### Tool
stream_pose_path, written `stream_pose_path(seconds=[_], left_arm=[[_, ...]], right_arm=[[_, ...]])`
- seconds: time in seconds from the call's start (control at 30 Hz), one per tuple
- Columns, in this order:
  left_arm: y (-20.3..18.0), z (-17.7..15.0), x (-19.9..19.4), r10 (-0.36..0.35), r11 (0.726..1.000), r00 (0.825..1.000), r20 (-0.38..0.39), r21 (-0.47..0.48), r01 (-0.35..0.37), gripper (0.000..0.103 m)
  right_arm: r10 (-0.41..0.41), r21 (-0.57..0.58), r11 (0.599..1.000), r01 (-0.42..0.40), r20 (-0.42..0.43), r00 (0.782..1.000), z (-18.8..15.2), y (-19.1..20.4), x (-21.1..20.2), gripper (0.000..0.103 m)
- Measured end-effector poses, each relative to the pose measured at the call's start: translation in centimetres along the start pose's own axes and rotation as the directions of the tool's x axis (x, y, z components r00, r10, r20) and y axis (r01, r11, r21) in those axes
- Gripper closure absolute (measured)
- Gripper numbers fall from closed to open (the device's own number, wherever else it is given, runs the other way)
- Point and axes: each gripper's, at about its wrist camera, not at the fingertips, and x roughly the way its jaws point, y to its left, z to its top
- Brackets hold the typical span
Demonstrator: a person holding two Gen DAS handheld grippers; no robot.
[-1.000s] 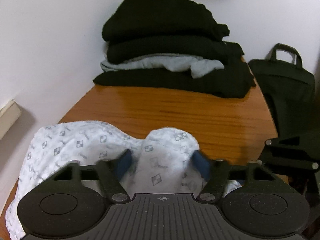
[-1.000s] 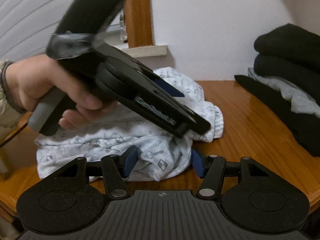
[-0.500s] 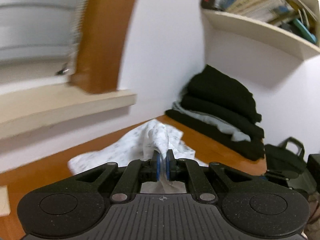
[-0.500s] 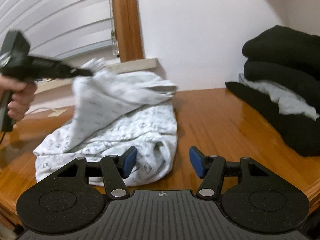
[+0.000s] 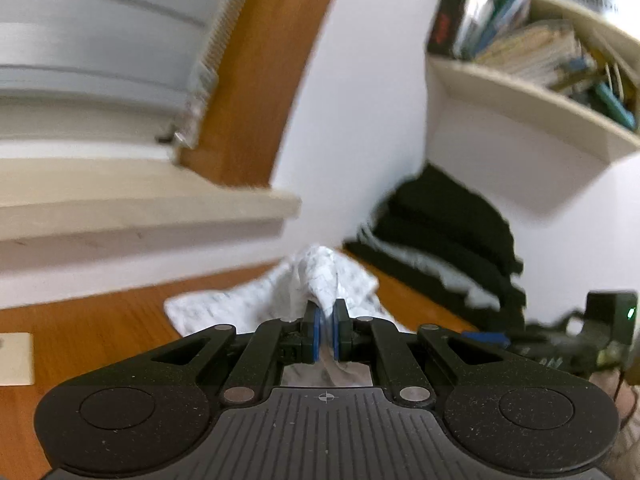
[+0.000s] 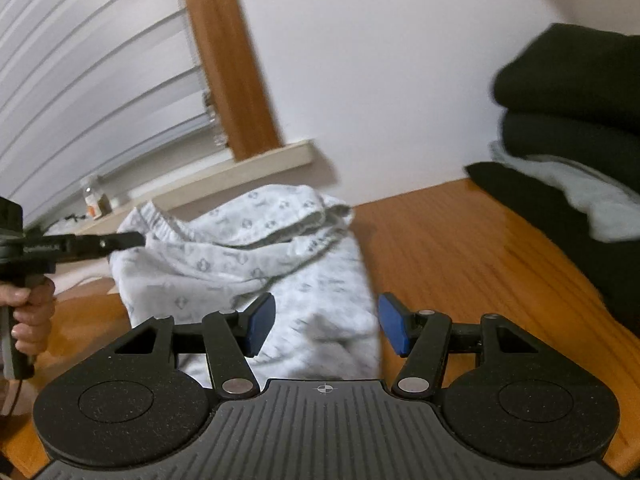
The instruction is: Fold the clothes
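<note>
My left tongs [image 5: 326,334] pinch the white patterned garment [image 6: 256,256], lifting it off the counter [image 6: 460,248]; my right tongs [image 6: 326,324] gape empty around its hanging part; a thin pinch could slip, dropping it into a heap.

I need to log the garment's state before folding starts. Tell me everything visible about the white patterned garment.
The white patterned garment is soft, thin-looking fabric printed with small grey diamond-like motifs, with what looks like a gathered waistband along its raised edge. It is crumpled and unfolded. One edge is pinched in the shut left claw and lifted, so the cloth drapes down to the wooden table, where the rest lies bunched. The right claw is open just in front of the hanging cloth, its pads not pressing it.
</note>
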Motion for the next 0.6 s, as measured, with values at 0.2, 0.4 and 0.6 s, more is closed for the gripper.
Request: stream_pose_path(seconds=[0.2,0.4,0.6], left_arm=[[4.8,-0.7,-10.9,0.137,0.985,0.979,0.151,-0.125,-0.118,0.097],[10.2,-5.9,-19.3,0.328,0.918,0.945,-0.008,-0.232,-0.321,0.093],[11.4,-8.0,-22.6,0.395,0.885,0.917,-0.046,-0.246,-0.394,0.088]], right_arm=[[-0.028,-0.155,0.988,0.019,-0.057,0.998,0.0,3.5,3.0,0.046],[-0.045,-0.259,0.966,0.021,-0.089,0.995,-1.0,5.5,3.6,0.046],[-0.049,-0.312,0.95,0.021,-0.082,0.995,-0.8,7.2,3.7,0.046]])
